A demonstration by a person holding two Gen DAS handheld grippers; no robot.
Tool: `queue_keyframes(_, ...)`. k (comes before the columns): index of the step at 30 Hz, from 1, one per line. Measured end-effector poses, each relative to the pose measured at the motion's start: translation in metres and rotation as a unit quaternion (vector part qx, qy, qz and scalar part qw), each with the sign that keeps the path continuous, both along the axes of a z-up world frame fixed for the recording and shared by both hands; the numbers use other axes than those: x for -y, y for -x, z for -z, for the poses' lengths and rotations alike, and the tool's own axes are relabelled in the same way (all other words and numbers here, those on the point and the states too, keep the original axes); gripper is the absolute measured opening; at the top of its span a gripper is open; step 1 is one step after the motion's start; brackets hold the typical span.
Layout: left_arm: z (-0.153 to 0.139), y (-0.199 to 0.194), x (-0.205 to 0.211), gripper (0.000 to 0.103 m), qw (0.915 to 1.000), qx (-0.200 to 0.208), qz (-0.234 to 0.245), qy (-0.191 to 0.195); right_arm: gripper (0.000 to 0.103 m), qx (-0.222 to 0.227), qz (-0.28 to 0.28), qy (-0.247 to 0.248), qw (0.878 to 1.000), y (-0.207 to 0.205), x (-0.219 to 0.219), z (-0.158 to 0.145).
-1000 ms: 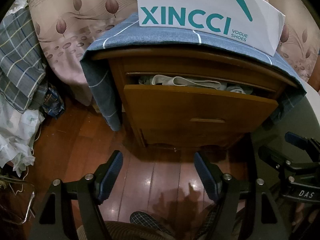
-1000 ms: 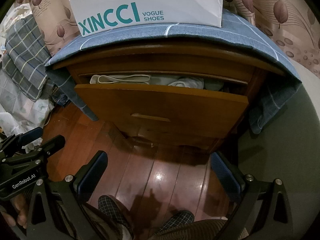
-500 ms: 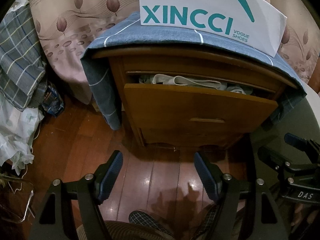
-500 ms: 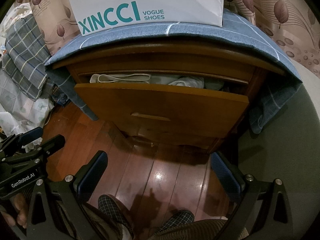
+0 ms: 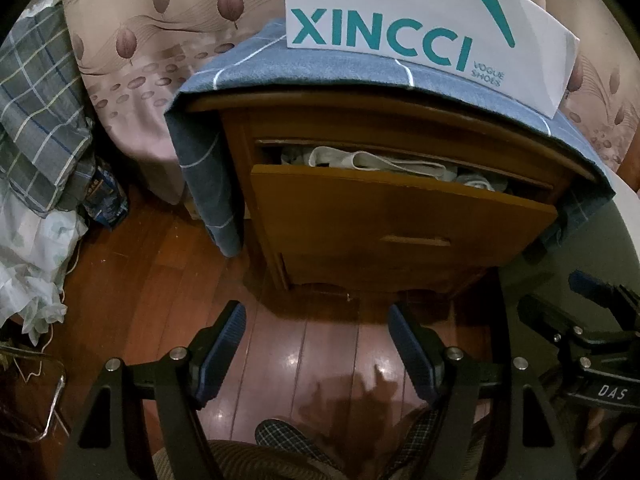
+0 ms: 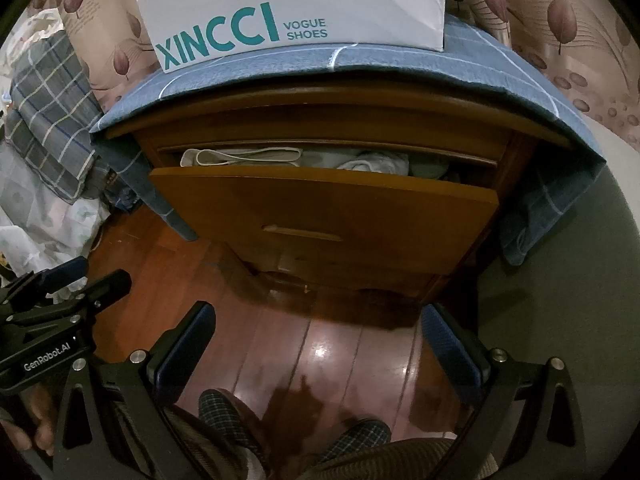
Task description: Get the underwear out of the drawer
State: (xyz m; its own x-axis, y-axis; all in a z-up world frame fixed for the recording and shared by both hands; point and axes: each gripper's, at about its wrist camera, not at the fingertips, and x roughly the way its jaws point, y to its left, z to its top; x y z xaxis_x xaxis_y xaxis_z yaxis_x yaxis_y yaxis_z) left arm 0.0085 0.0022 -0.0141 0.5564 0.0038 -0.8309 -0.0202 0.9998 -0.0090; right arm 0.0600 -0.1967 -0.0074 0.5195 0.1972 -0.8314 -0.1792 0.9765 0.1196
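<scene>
Two tools hang over the wood floor (image 5: 320, 344) in front of a wooden nightstand (image 5: 236, 148), both tilted down toward it and well short of it. The left tool (image 5: 316, 344) has its blue-padded jaws spread wide with only bare floor between them; the right tool (image 6: 316, 344) is spread wide too and holds nothing. Each shows at the edge of the other's view, so they sit side by side. The drawer (image 6: 320, 216) is pulled partly out, its front carrying a slim wooden handle (image 6: 302, 234). Inside lies the underwear (image 6: 240, 157), a pale folded piece with a band along its edge, toward the drawer's left end just behind the front panel; more pale, bunched fabric (image 6: 376, 162) sits to its right. A blue cloth (image 6: 400, 64) with thin white lines covers the nightstand's top and drapes down both sides. On it stands a white bag (image 6: 320, 4) printed XINCCI VOGUE SHOES in teal. A leaf-patterned curtain (image 5: 152, 40) hangs behind. To the left, plaid bedding (image 5: 36, 112) is piled above crumpled white plastic (image 5: 28, 248). The person's checked slippers (image 6: 224, 408) show at the bottom of the view.
</scene>
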Motion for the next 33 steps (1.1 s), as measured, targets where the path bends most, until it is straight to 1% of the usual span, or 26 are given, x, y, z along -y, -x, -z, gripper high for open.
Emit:
queue_keyframes(2,-0.001,0.0,-0.001,0.076,1.0,0.002,0.0,0.008,0.102,0.0,0.0,-0.001,1.0,0.001,0.0,0.0)
queue_keyframes(4,-0.003,-0.001,-0.006,0.076,0.9997,0.003,-0.001,0.024,0.102,-0.001,0.0,-0.004,1.0,0.0,0.001,0.0)
queue_keyframes(7,-0.005,-0.005,-0.019,0.076,0.9978,0.005,-0.014,0.064,0.102,-0.001,0.001,-0.008,1.0,0.001,0.002,-0.001)
queue_keyframes(8,-0.004,-0.008,-0.026,0.076,0.9961,0.002,-0.023,0.085,0.102,-0.001,0.002,-0.009,1.0,0.001,0.002,-0.001)
queue_keyframes(10,-0.003,-0.014,-0.036,0.076,0.9925,-0.004,-0.04,0.115,0.102,-0.002,0.003,-0.014,1.0,0.002,0.004,-0.001)
queue_keyframes(12,0.001,-0.024,-0.048,0.076,0.9857,-0.013,-0.064,0.156,0.102,-0.003,0.004,-0.018,1.0,0.001,0.005,-0.002)
queue_keyframes(14,0.002,-0.031,-0.06,0.076,0.9767,-0.009,-0.093,0.193,0.102,-0.004,0.005,-0.019,1.0,0.0,0.007,-0.002)
queue_keyframes(16,0.005,-0.041,-0.071,0.076,0.9647,-0.005,-0.116,0.236,0.102,-0.006,0.007,-0.024,1.0,0.0,0.01,-0.002)
queue_keyframes(17,0.009,-0.047,-0.074,0.076,0.9593,-0.009,-0.127,0.252,0.102,-0.007,0.009,-0.027,1.0,0.0,0.011,-0.002)
queue_keyframes(19,0.013,-0.057,-0.076,0.076,0.9531,-0.015,-0.132,0.272,0.102,-0.009,0.012,-0.035,0.999,-0.001,0.014,-0.001)
queue_keyframes(22,0.023,-0.073,-0.079,0.076,0.9415,-0.024,-0.15,0.301,0.102,-0.014,0.015,-0.045,0.999,-0.002,0.017,0.0)
queue_keyframes(26,0.04,-0.088,-0.087,0.076,0.9164,-0.027,-0.195,0.348,0.102,-0.017,0.015,-0.051,0.998,-0.003,0.019,0.0)
queue_keyframes(29,0.053,-0.093,-0.099,0.076,0.8924,-0.029,-0.238,0.382,0.102,-0.021,0.018,-0.058,0.998,-0.003,0.021,0.001)
queue_keyframes(30,0.057,-0.095,-0.104,0.076,0.8821,-0.029,-0.255,0.395,0.102,-0.023,0.019,-0.062,0.998,-0.003,0.022,0.001)
queue_keyframes(33,0.067,-0.099,-0.113,0.076,0.8605,-0.03,-0.28,0.425,0.102,-0.027,0.02,-0.07,0.997,-0.005,0.023,0.002)
